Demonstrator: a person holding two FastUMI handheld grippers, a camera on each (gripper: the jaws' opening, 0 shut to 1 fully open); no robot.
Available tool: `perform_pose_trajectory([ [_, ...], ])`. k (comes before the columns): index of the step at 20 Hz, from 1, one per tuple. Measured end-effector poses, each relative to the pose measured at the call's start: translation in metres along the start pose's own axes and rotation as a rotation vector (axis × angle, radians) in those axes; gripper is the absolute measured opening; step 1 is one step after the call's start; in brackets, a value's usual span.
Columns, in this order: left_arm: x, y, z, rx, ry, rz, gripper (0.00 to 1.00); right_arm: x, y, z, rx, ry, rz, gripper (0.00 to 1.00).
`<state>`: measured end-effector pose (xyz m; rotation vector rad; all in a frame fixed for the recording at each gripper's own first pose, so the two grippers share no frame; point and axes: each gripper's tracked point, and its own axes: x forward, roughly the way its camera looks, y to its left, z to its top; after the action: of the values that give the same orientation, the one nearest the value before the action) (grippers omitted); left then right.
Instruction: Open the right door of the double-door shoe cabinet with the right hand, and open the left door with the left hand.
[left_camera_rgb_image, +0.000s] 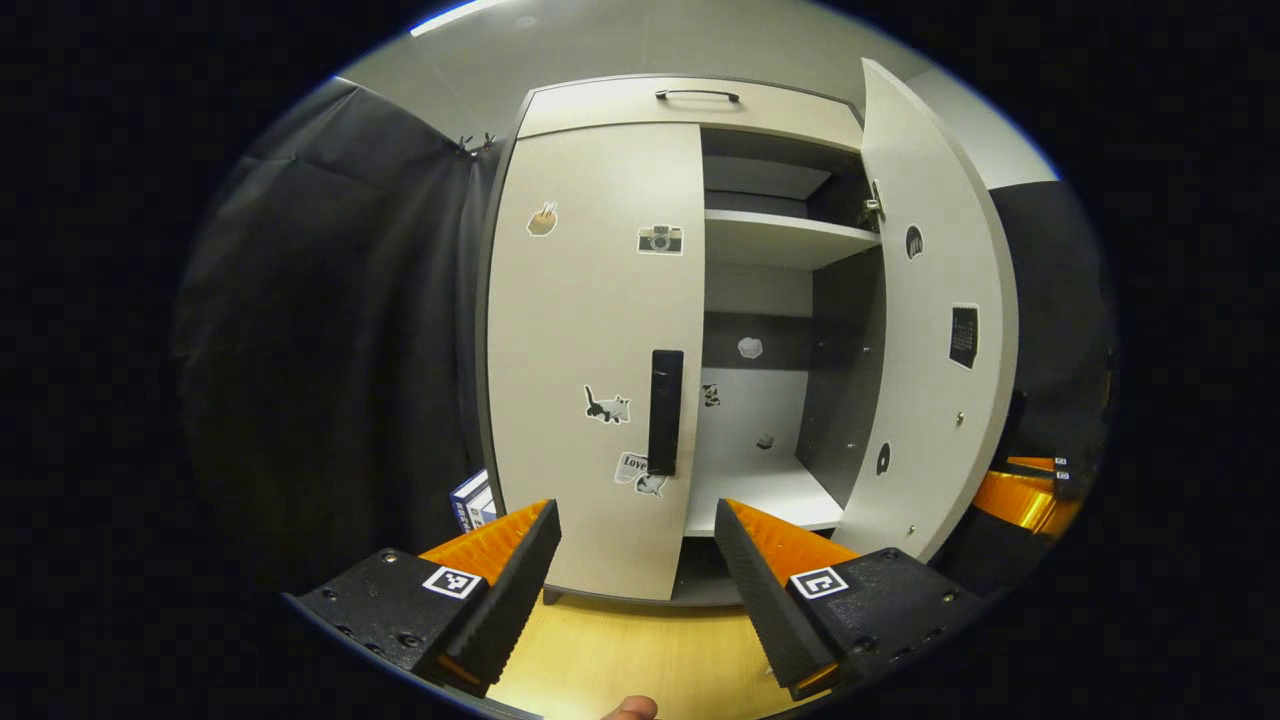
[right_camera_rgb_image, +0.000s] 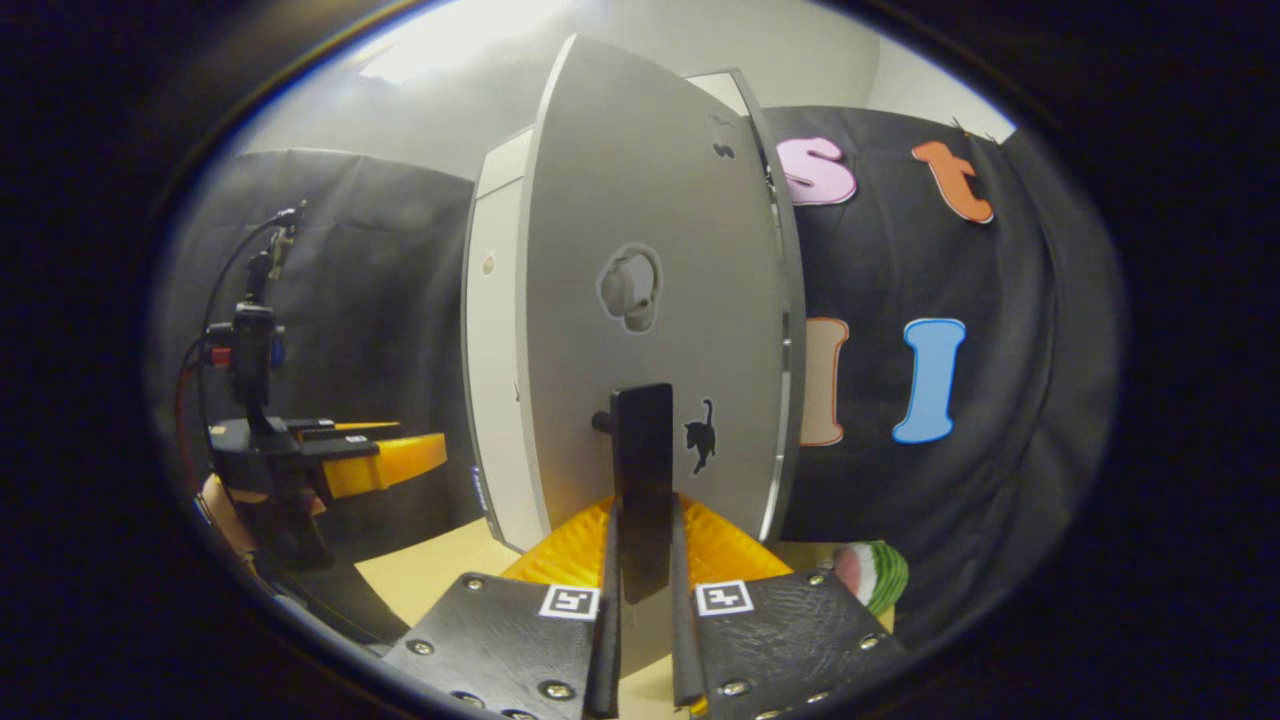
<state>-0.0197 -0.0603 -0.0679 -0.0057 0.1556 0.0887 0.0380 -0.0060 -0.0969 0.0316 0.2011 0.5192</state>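
Note:
A pale grey shoe cabinet (left_camera_rgb_image: 690, 105) stands ahead. Its left door (left_camera_rgb_image: 590, 330) is closed flat and carries a black vertical handle (left_camera_rgb_image: 665, 410). Its right door (left_camera_rgb_image: 935, 320) is swung wide, showing shelves (left_camera_rgb_image: 780, 235) inside. My left gripper (left_camera_rgb_image: 640, 560) is open, a short way in front of the left door, its fingers spread to either side of the handle's lower end and apart from it. In the right gripper view the right door (right_camera_rgb_image: 650, 300) fills the middle, and my right gripper (right_camera_rgb_image: 642, 560) is shut on that door's black handle (right_camera_rgb_image: 642, 480). The left gripper (right_camera_rgb_image: 380, 455) shows at far left.
Black cloth hangs on both sides of the cabinet. A blue-and-white box (left_camera_rgb_image: 472, 500) sits on the wooden floor (left_camera_rgb_image: 620, 650) by the cabinet's left foot. A green-and-pink object (right_camera_rgb_image: 872, 572) lies on the floor right of the open door. A drawer with a handle (left_camera_rgb_image: 697, 95) tops the cabinet.

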Motion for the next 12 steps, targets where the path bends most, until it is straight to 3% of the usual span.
perform_pose_trajectory([
  [4, -0.001, -0.018, 0.000, 0.021, 0.000, -0.029, 0.96, -0.009, -0.016, -0.014, 0.022, 0.030, -0.040, 0.21],
  [6, -0.001, -0.025, -0.001, 0.029, -0.001, -0.042, 1.00, -0.018, -0.031, -0.014, 0.041, 0.020, -0.086, 0.20],
  [10, 0.004, -0.035, -0.002, 0.026, 0.005, -0.060, 0.96, -0.029, -0.060, -0.017, 0.108, 0.007, -0.183, 0.21],
  [12, 0.007, -0.038, -0.003, 0.026, 0.009, -0.066, 0.96, -0.031, -0.056, -0.014, 0.190, -0.015, -0.137, 0.16],
])
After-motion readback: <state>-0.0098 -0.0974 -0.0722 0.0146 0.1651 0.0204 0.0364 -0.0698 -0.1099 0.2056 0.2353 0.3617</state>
